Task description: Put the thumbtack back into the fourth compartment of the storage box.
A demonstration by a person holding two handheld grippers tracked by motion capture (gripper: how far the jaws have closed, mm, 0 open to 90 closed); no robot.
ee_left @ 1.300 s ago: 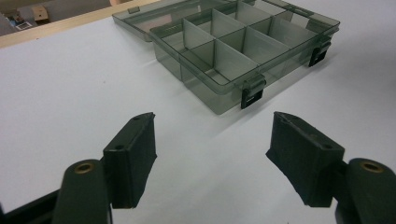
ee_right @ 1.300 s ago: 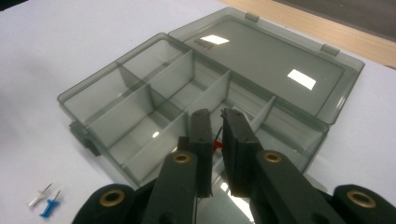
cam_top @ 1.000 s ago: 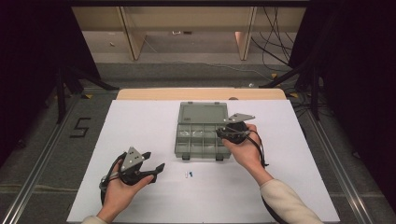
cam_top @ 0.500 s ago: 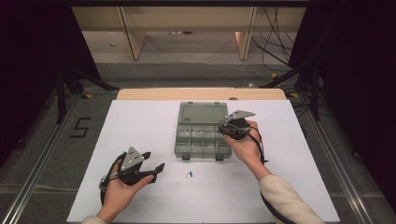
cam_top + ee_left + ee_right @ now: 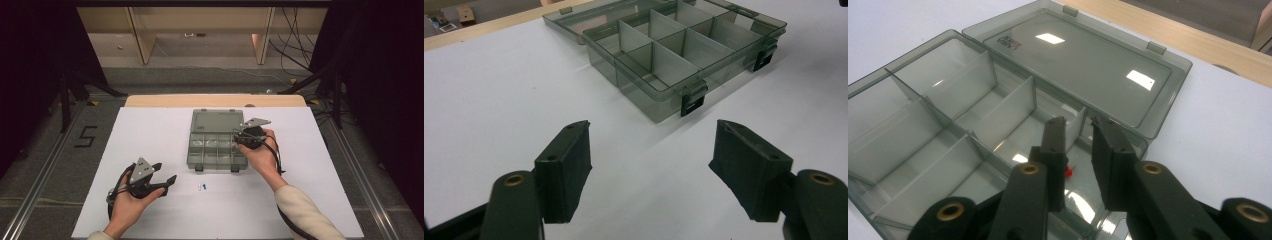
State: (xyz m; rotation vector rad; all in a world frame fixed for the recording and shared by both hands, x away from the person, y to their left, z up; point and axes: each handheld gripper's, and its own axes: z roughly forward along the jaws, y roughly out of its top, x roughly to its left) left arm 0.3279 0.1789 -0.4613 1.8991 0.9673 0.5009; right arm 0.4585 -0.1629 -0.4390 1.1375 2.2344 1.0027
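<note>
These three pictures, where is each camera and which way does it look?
High view: above the person's side, looking forward and down on the table; both hands and forearms show.
Left gripper view: rides on the left gripper, looking low across the table at the box.
Right gripper view: rides on the right gripper, looking down into the box, a small red thing below.
All share the box.

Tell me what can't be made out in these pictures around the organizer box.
- Small red piece in the organizer box: right gripper view, mostly behind the right gripper, so its shape is unclear.
- Small white and blue bits on the table: high view, too small to identify.
</note>
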